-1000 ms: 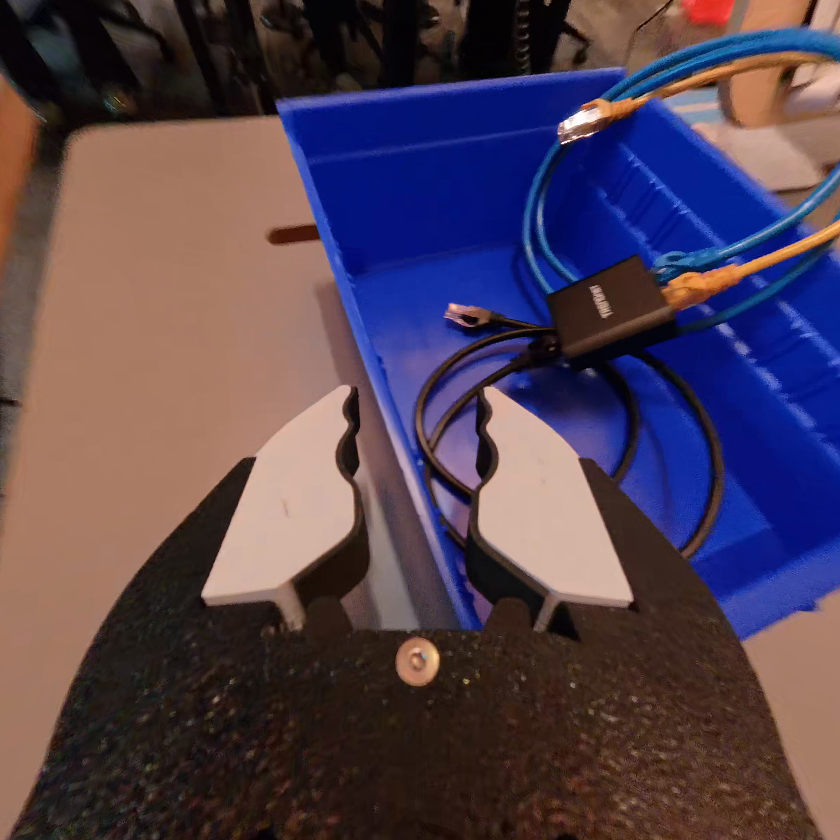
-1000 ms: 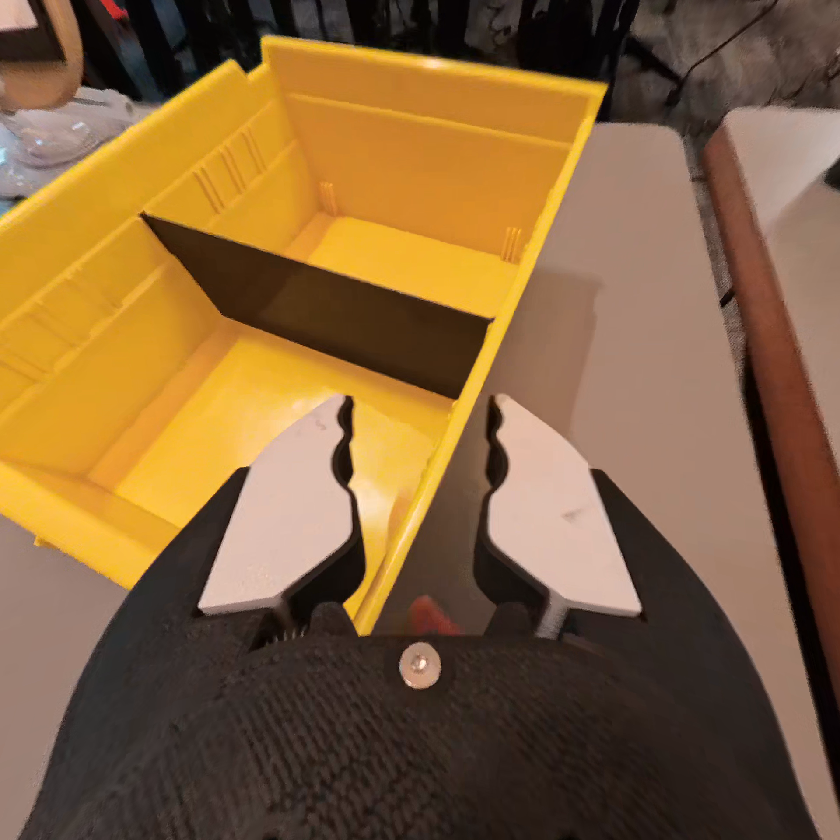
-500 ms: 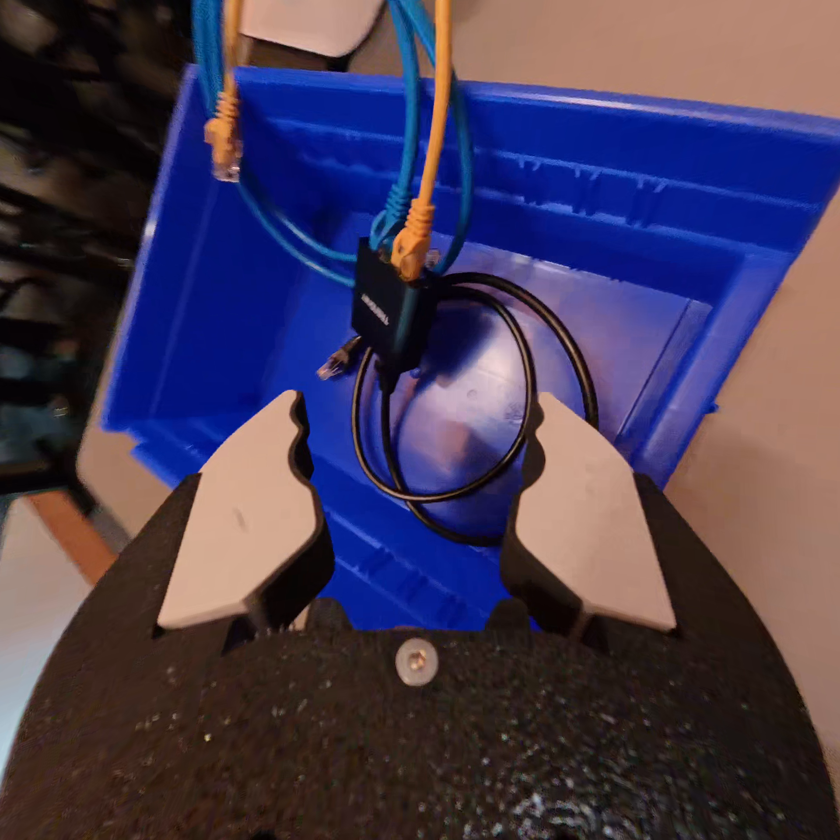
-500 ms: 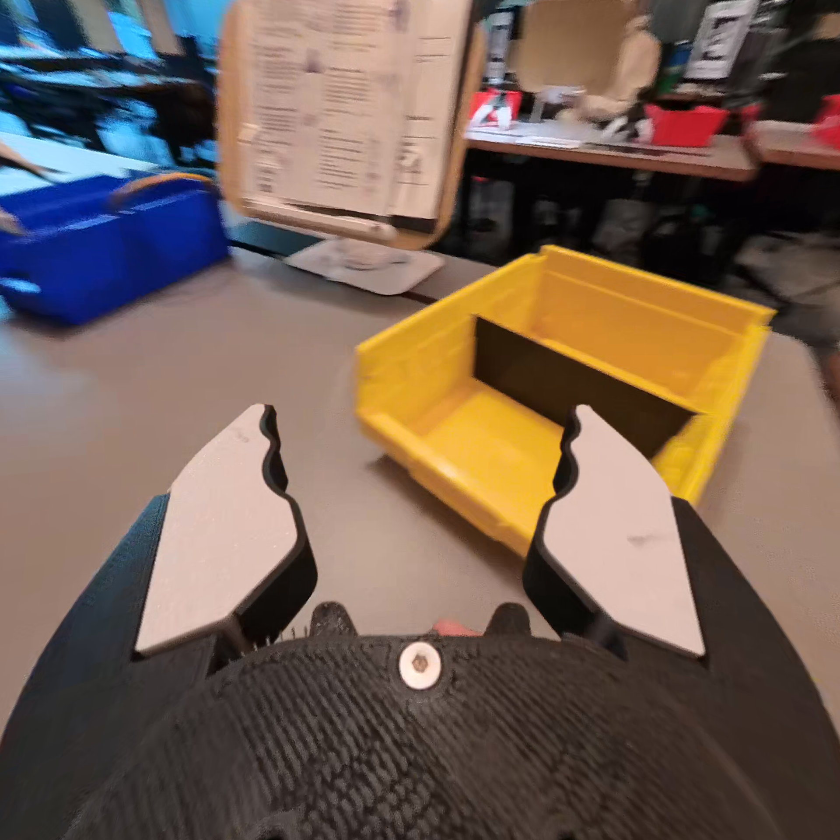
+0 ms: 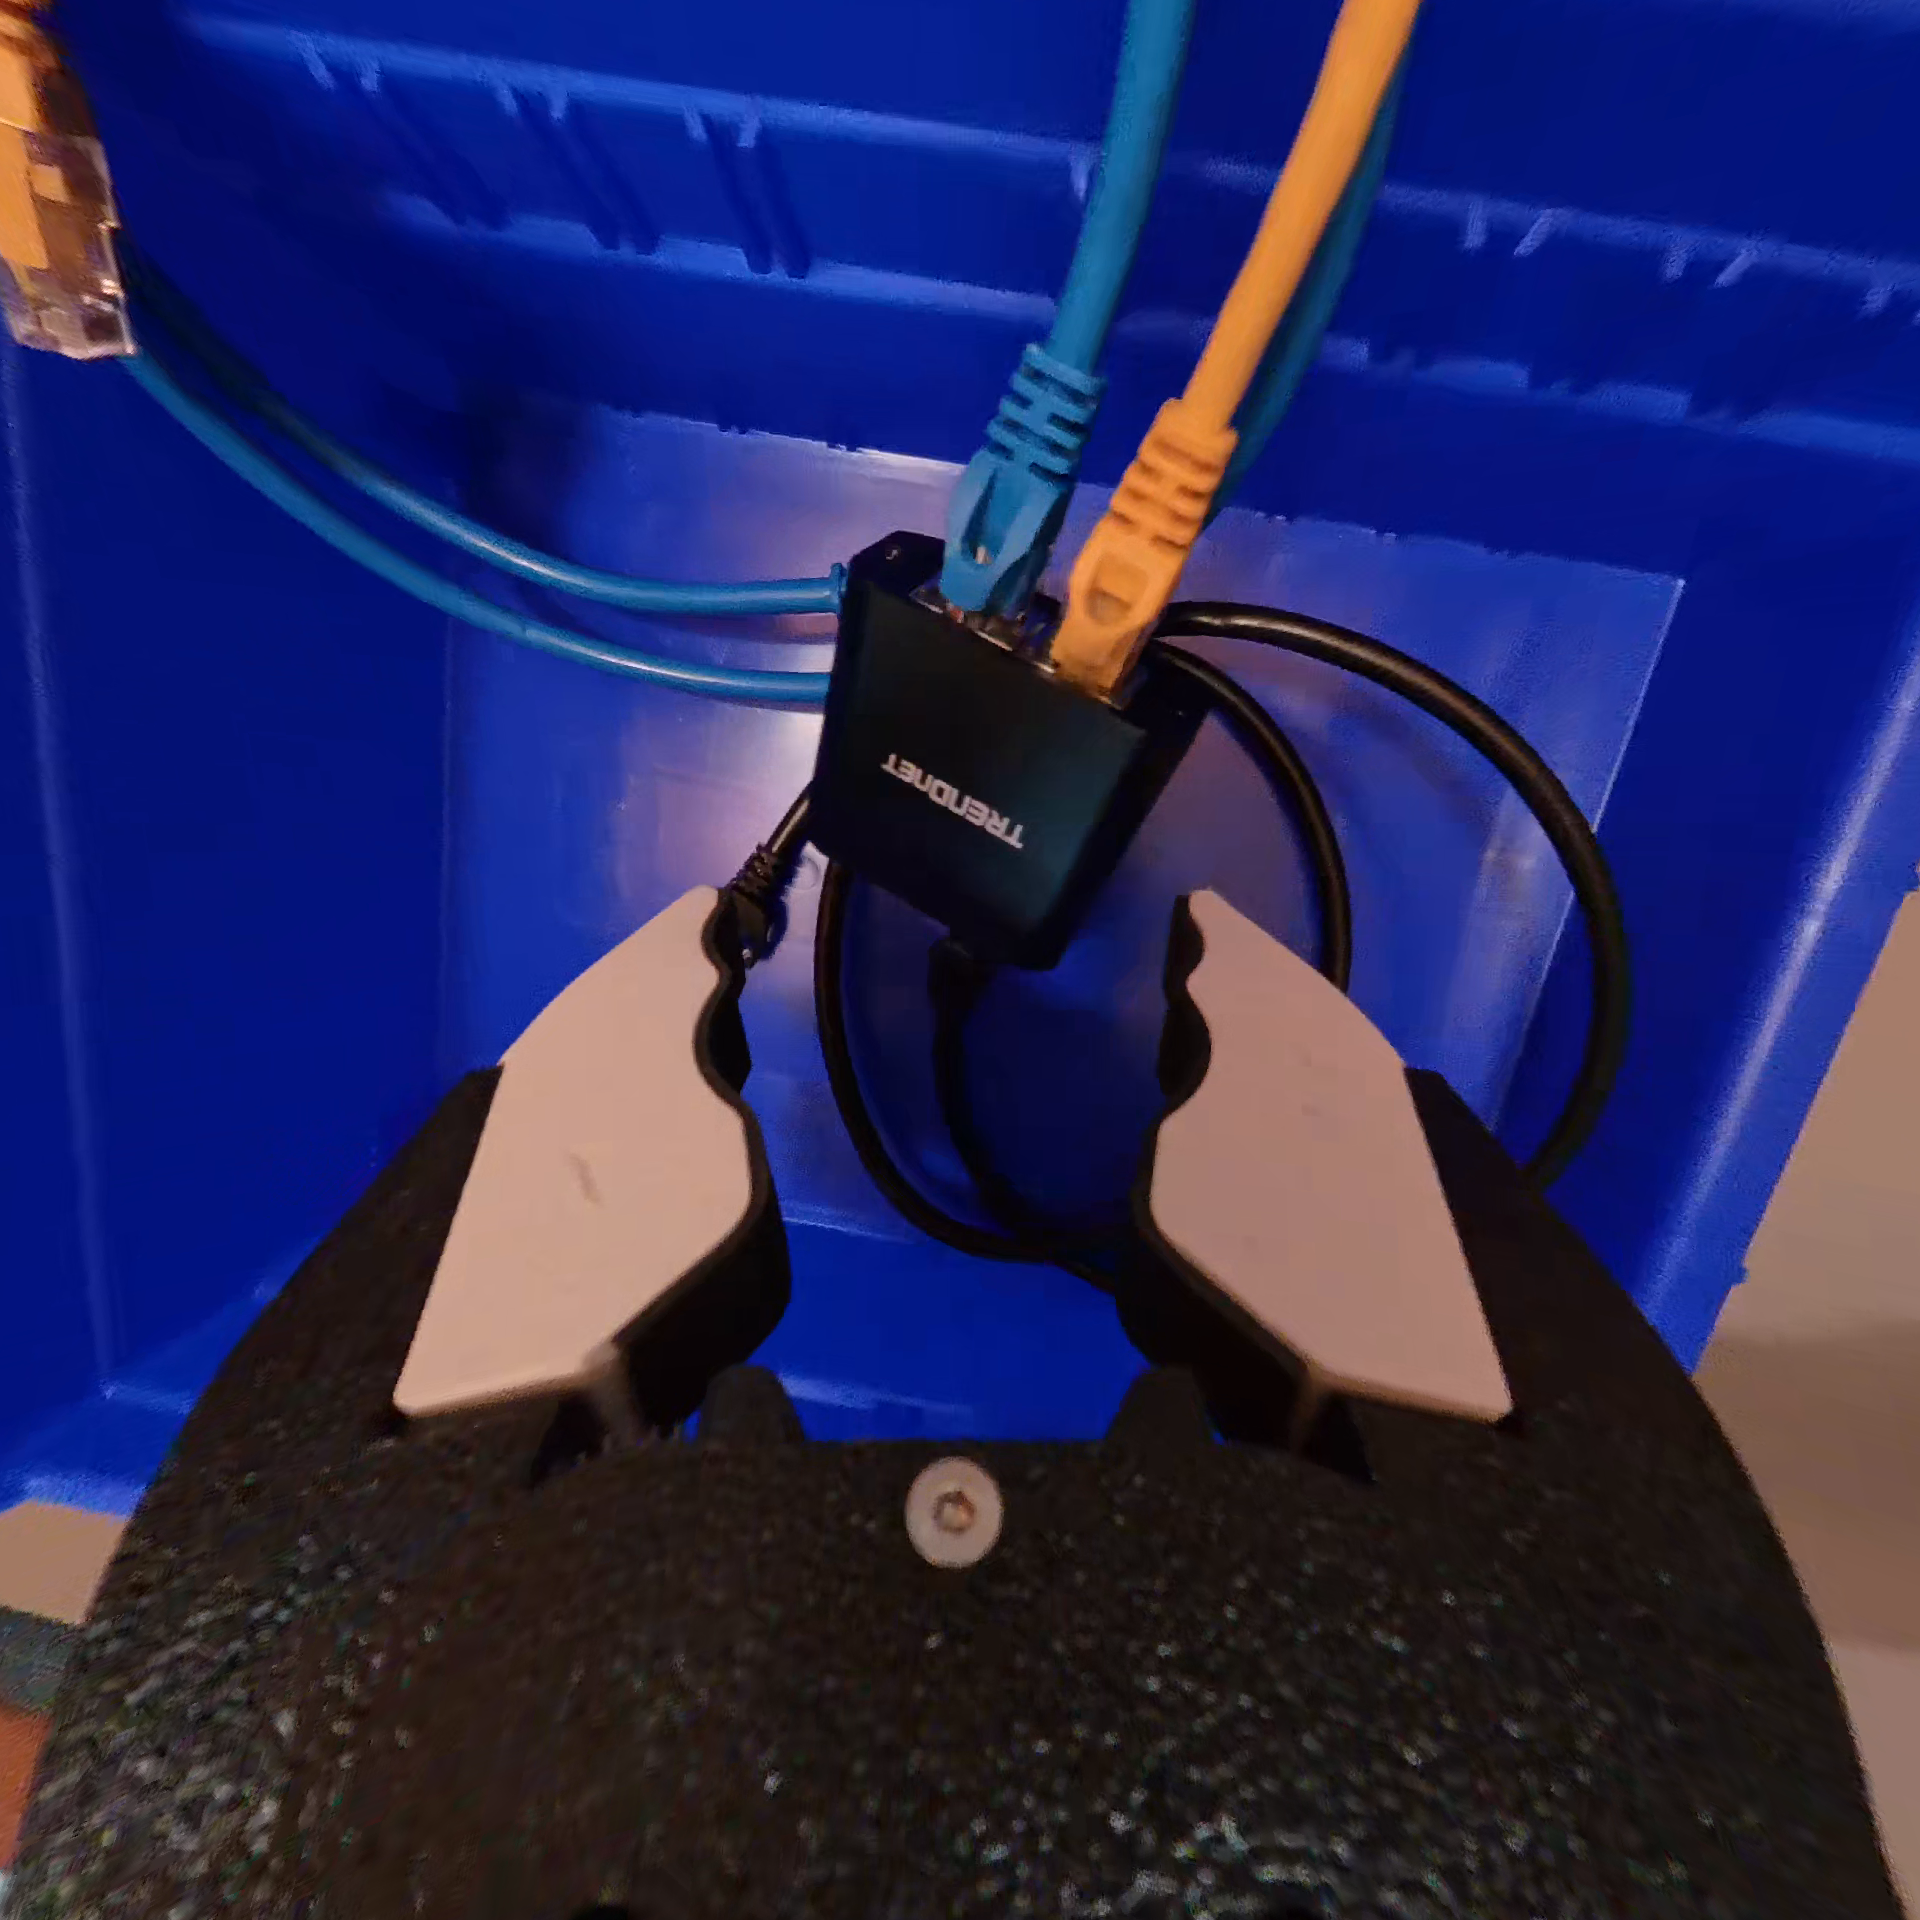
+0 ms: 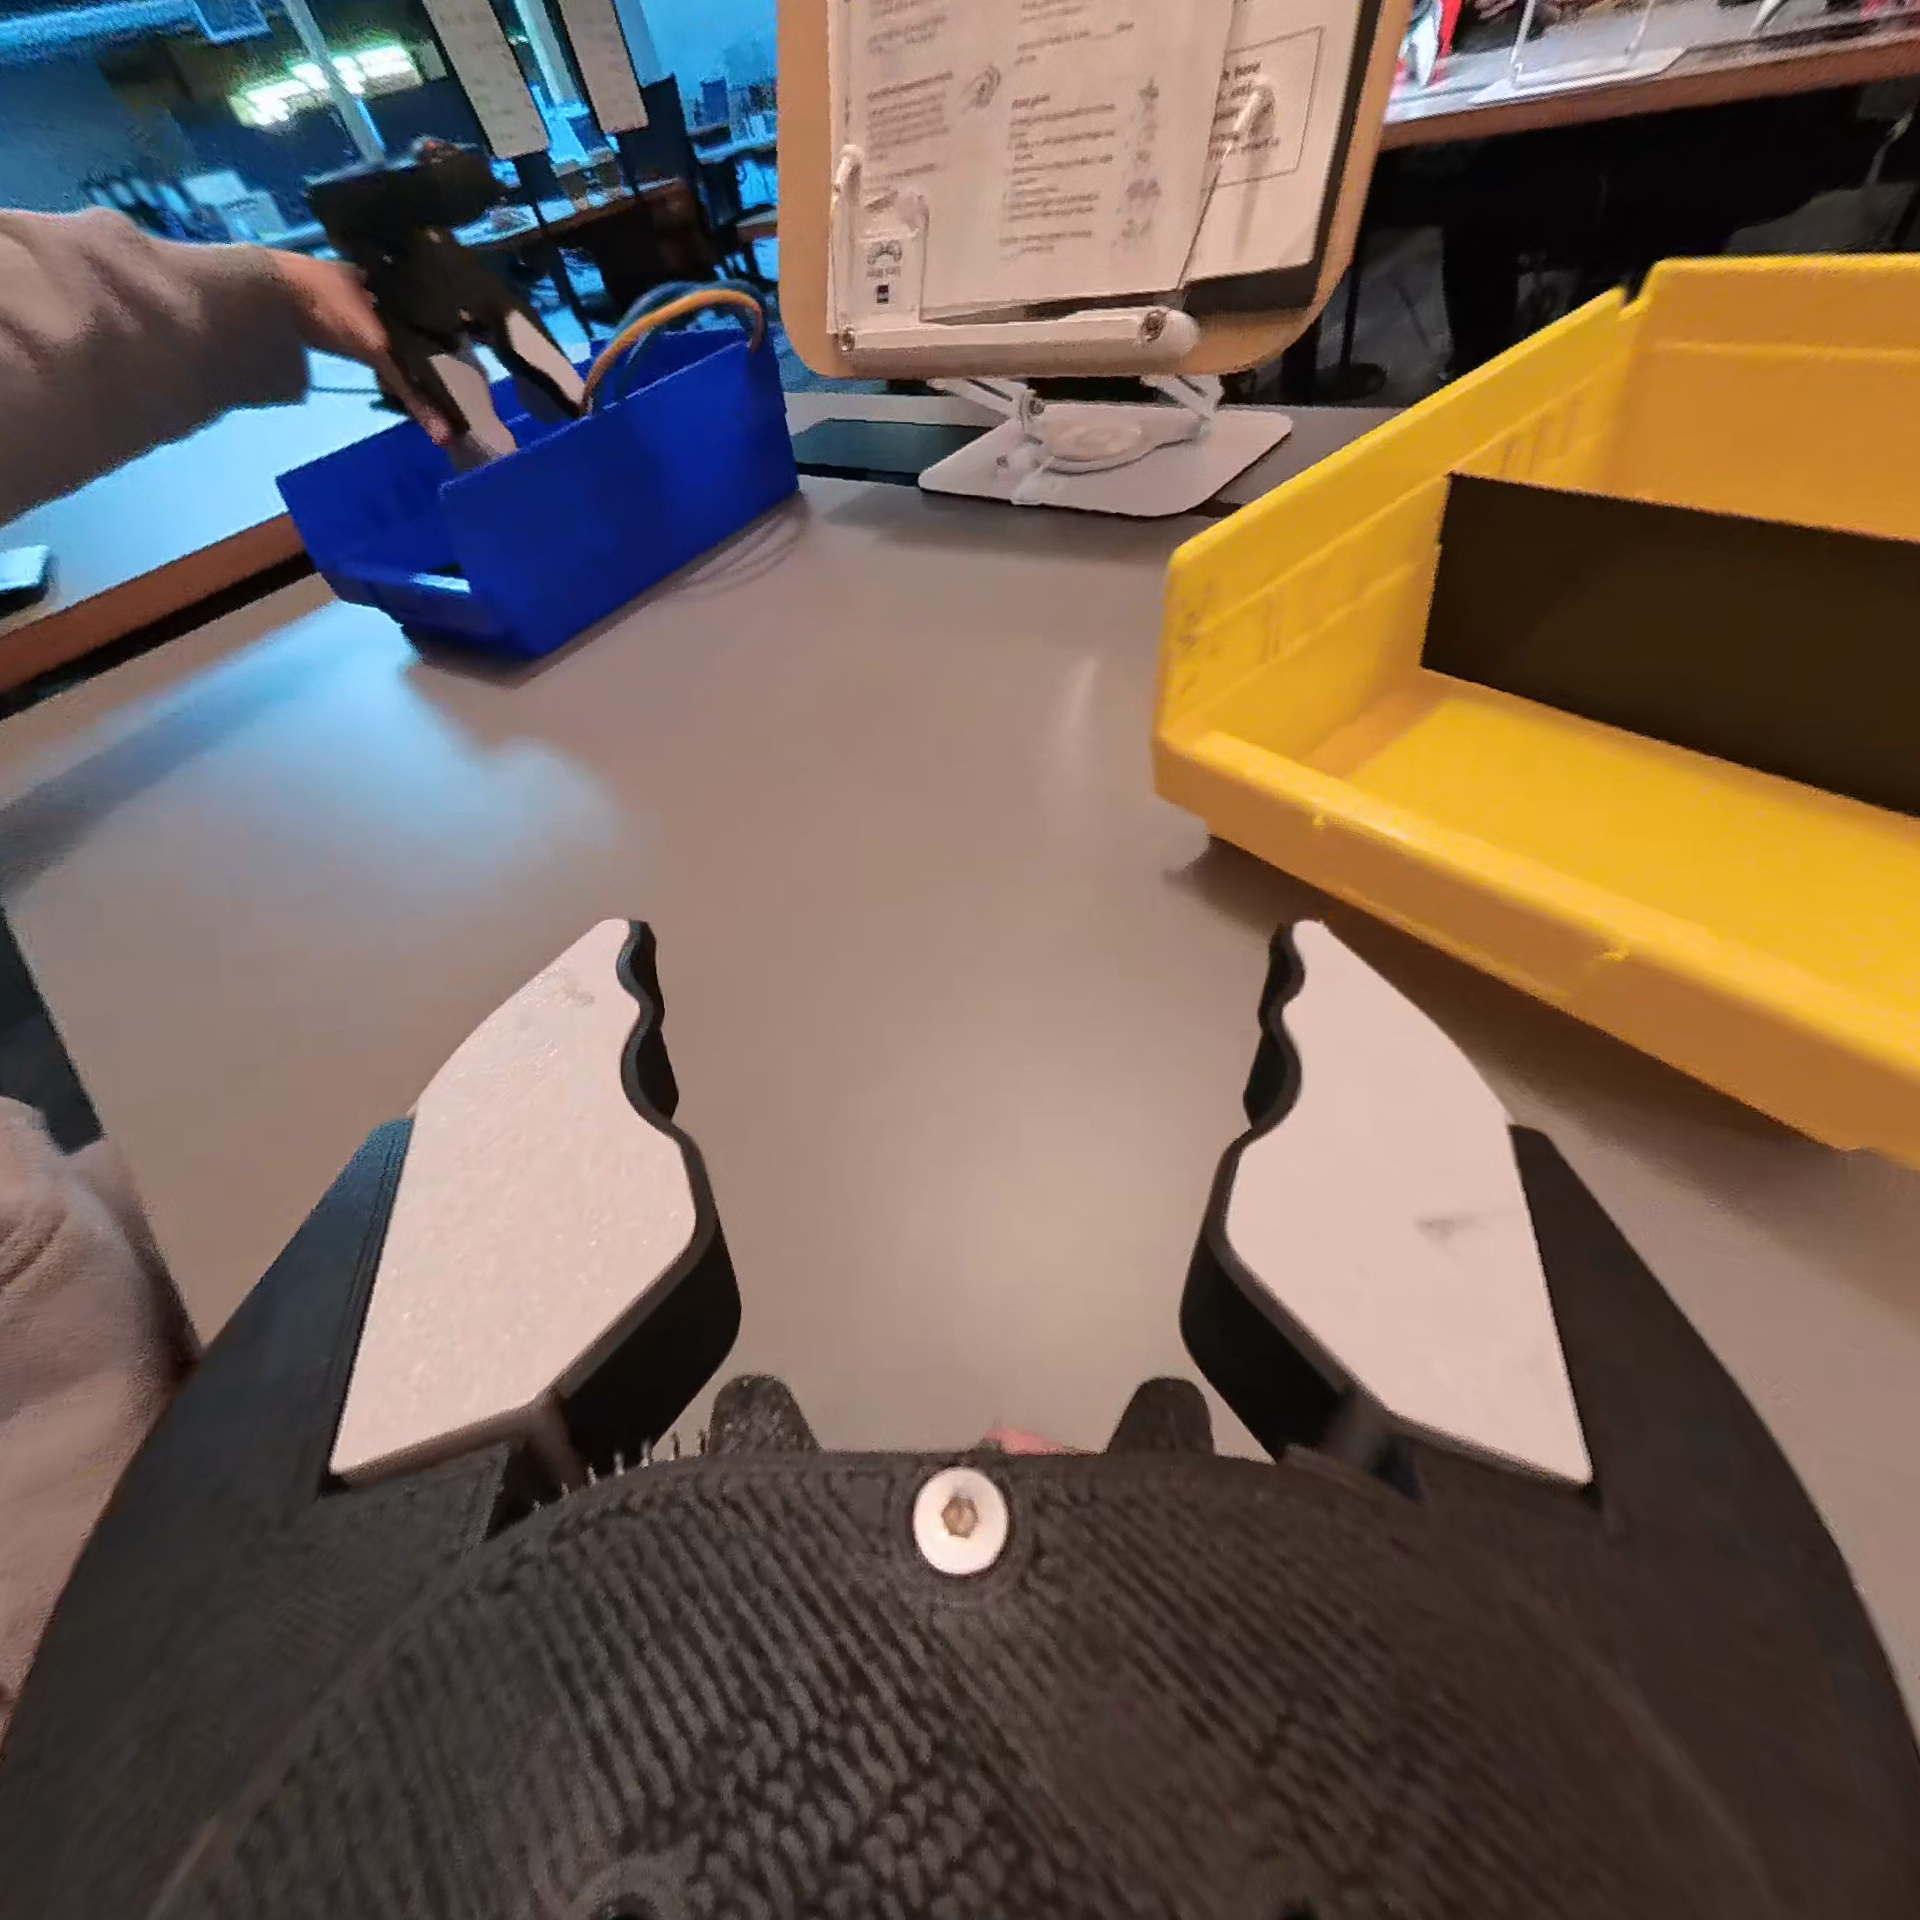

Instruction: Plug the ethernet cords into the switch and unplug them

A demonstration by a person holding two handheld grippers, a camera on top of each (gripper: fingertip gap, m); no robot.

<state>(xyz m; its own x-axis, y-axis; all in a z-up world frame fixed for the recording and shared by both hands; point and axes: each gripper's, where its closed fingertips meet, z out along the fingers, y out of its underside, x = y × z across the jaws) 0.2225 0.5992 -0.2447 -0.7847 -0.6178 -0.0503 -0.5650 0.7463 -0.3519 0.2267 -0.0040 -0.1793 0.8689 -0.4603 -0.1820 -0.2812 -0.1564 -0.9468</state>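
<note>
On my left wrist camera, at the far left edge, I see a loose orange cord end with a clear plug [image 5: 57,244] hanging against the wall of the blue bin [image 5: 312,935]. Two runs of blue cable [image 5: 436,566] sweep from there across the bin floor toward the black switch [image 5: 987,769], which sits tilted near the middle of the bin. A blue ethernet cord [image 5: 1023,468] and an orange ethernet cord [image 5: 1148,530] are both plugged into its far face, side by side, blue on the left. A thin black cord [image 5: 1496,769] loops around and under the switch, and its small plug end [image 5: 753,883] lies just beside my left finger's tip. My left gripper [image 5: 951,914] hangs inside the bin with its jaws spread wide, empty, the switch's near corner just ahead of the gap between them.

On my right wrist camera, far left, a sleeve and hand [image 6: 322,312] hold the left gripper [image 6: 488,384] down into the blue bin [image 6: 623,499], with cord loops arching above its rim. Further right stands a document holder [image 6: 1081,177] with papers on a white base. My right gripper [image 6: 961,940] hovers low over the bare grey table [image 6: 883,727], jaws wide apart, holding nothing. At the right sits a yellow bin [image 6: 1455,831] with a black divider [image 6: 1683,644] across it.
</note>
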